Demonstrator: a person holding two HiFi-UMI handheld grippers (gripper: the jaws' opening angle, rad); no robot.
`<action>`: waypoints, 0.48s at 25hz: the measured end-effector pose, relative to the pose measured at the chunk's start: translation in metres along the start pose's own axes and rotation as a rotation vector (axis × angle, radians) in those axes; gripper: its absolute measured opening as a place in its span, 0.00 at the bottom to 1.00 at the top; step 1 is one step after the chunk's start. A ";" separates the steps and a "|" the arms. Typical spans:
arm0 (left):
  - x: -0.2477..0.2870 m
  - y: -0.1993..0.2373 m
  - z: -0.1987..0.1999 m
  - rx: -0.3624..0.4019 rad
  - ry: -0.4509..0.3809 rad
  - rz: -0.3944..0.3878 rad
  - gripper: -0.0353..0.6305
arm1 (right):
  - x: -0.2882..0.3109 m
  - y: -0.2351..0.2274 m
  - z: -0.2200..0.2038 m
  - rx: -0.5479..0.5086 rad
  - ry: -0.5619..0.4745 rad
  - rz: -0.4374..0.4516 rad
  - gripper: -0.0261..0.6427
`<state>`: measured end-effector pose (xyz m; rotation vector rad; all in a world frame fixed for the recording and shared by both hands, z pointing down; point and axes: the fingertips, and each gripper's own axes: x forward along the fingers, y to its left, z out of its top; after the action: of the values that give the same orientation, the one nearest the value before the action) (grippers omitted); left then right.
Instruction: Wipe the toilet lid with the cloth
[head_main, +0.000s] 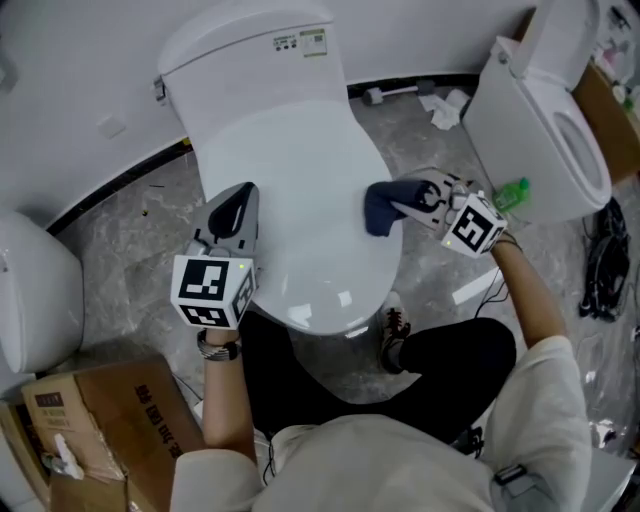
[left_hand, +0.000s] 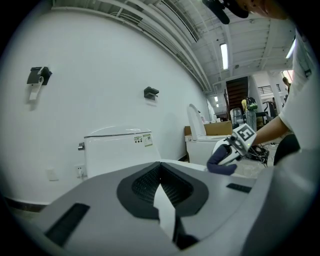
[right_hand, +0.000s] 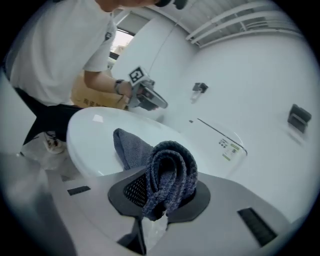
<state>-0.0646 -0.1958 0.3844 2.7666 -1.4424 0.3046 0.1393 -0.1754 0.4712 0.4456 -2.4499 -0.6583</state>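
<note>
Grey floor (head_main: 120, 235) round the toilet; toilet lid (head_main: 300, 190) is down; my right gripper (head_main: 398, 200) pinches the bunched cloth (head_main: 380, 208) at its right edge; left gripper (head_main: 233, 210) pressed together, empty; risk I see: thick wad rolls, so bare jaw scrapes lid.

Shirt (head_main: 400, 455): pale, short sleeves.
Trousers (head_main: 445, 360): black.
Wrist band (head_main: 218, 349): dark, on the left.
Left gripper (head_main: 233, 204), right gripper (head_main: 396, 205): grey shells, black ribbed fingers (left_hand: 145, 186), white cubes (head_main: 212, 291) with black markers.
</note>
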 end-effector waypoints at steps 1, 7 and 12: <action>0.001 -0.002 0.000 0.002 0.001 -0.002 0.05 | 0.004 -0.016 -0.009 0.044 0.008 -0.042 0.16; 0.002 -0.004 0.002 0.013 0.007 0.012 0.05 | 0.036 -0.087 -0.038 0.144 0.142 -0.175 0.16; -0.001 -0.001 -0.005 0.010 0.034 0.042 0.05 | 0.067 -0.125 -0.043 0.144 0.249 -0.202 0.16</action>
<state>-0.0655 -0.1942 0.3887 2.7271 -1.4971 0.3587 0.1323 -0.3231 0.4638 0.7920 -2.2403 -0.4751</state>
